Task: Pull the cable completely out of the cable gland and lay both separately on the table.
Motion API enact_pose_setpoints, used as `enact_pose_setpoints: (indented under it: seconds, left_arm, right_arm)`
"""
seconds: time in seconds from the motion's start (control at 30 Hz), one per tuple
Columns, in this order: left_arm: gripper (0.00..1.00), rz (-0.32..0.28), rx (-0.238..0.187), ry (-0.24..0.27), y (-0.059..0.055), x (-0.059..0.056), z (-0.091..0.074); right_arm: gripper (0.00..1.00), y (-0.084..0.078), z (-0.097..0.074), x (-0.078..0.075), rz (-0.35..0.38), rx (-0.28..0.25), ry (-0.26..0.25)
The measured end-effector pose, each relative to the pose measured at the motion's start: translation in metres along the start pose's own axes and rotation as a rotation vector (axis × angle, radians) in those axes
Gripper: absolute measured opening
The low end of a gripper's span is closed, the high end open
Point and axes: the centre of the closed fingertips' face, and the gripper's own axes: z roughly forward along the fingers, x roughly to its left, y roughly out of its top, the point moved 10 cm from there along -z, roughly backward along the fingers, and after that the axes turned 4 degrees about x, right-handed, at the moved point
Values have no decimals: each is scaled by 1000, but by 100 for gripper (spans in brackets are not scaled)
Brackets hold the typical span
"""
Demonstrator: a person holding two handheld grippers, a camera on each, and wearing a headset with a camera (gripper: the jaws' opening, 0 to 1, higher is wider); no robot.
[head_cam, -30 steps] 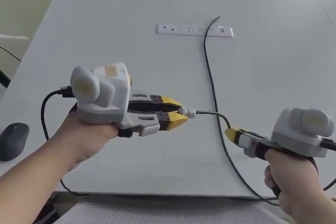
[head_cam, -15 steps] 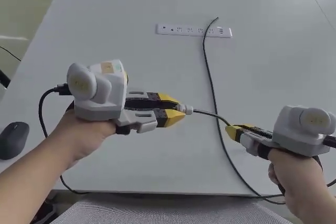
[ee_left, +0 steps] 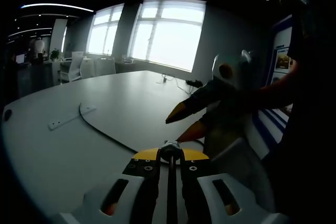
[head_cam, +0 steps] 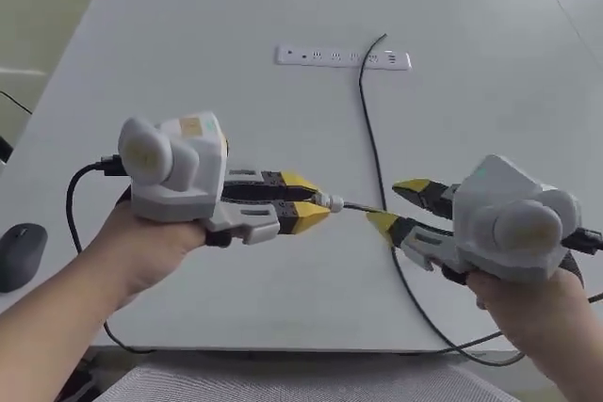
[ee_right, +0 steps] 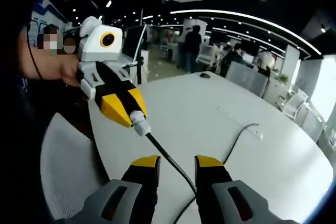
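I am holding the cable gland (head_cam: 330,202) in the left claw (head_cam: 316,206), whose jaws are pinching together on the gland body so that its pale nut is sticking out past the yellow tips. Both are hanging in the air above the near edge of the tabletop (head_cam: 188,91), not resting on it.

The cable (head_cam: 356,206) is leaving the gland and running straight toward the right claw (head_cam: 394,204), so its long axis is lying almost along the line that joins my two claws. That is the relation I am working from: the pull has to go along that line, away from the gland, and the right claw is the nearer one to the free length.

In the right gripper view the cable (ee_right: 168,158) is passing down the middle of the gap between my right jaws, with the gland (ee_right: 139,123) just ahead of the tips. Those jaws are standing well apart, straddling the cable with clear space on each side, gripping nothing.

I am judging that the next move calls for closing the right claw on the cable close behind the gland. A black lead (head_cam: 369,129) is lying on the tabletop toward the power strip (head_cam: 344,56); I cannot tell whether it is the same cable.
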Motion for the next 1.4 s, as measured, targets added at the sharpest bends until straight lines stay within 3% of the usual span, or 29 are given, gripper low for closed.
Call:
enact_pose_setpoints:
  seconds: [0.17, 0.3, 0.5, 0.63, 1.07, 1.27, 1.4]
  left_arm:
    - [15, -1, 2, -3, 0, -1, 1]
    - [15, -2, 4, -8, 0, -3, 2]
    - [15, -7, 0, -11, 0, 0, 2]
    - [15, -8, 7, -18, -1, 0, 2]
    - [15, 0, 1, -16, 1, -4, 4]
    - [15, -3, -8, -14, 1, -5, 2]
    - [15, -3, -11, -15, 1, -6, 1]
  right_arm:
    - [17, 9, 9, 10, -194, 23, 1]
    - [13, 8, 14, 15, -254, 43, 21]
    - [3, 13, 13, 22, -364, 11, 42]
    - [1, 10, 14, 24, -383, 3, 48]
    - [0, 3, 13, 17, -264, 22, 45]
    - [0, -9, 11, 9, -185, 45, 36]
    - [0, -19, 11, 4, -85, 62, 34]
